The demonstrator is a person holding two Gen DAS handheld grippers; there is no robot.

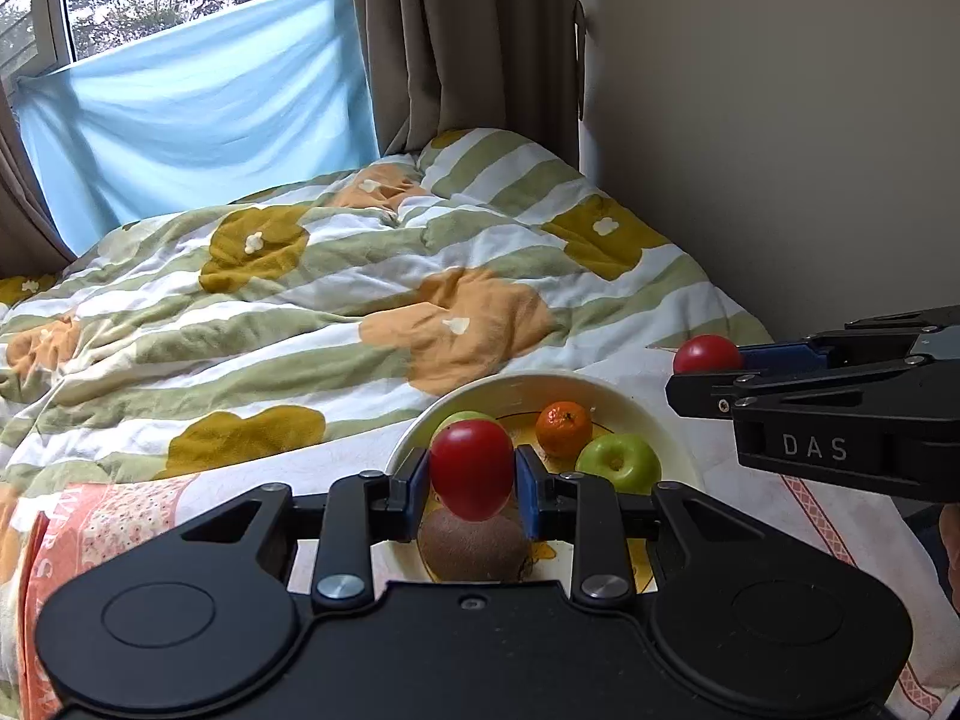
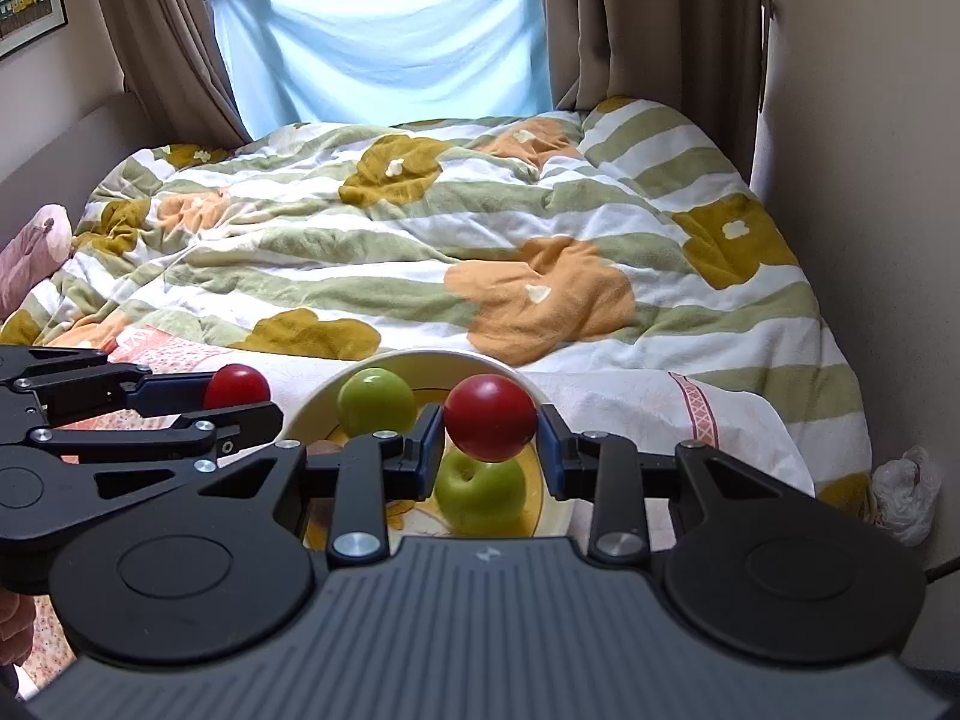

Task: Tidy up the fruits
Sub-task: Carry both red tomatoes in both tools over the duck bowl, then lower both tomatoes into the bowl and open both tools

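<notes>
A cream bowl [image 1: 624, 402] sits on the bed and holds two green apples [image 1: 618, 461], an orange [image 1: 563, 427] and a kiwi [image 1: 474, 546]. My left gripper [image 1: 473, 471] is shut on a red fruit [image 1: 473, 468] just above the bowl's near left part. My right gripper [image 2: 491, 427] is shut on a second red fruit [image 2: 491, 417] above the bowl [image 2: 312, 414], over a green apple [image 2: 480, 495]. Each gripper shows in the other's view, the right [image 1: 708, 369] and the left [image 2: 240, 399], both holding a red fruit.
A striped floral quilt [image 1: 336, 300] covers the bed beyond the bowl. A wall [image 1: 780, 150] runs along the right side. Curtains and a blue cloth [image 1: 198, 114] hang at the window. A white plastic bag [image 2: 906, 492] lies by the wall.
</notes>
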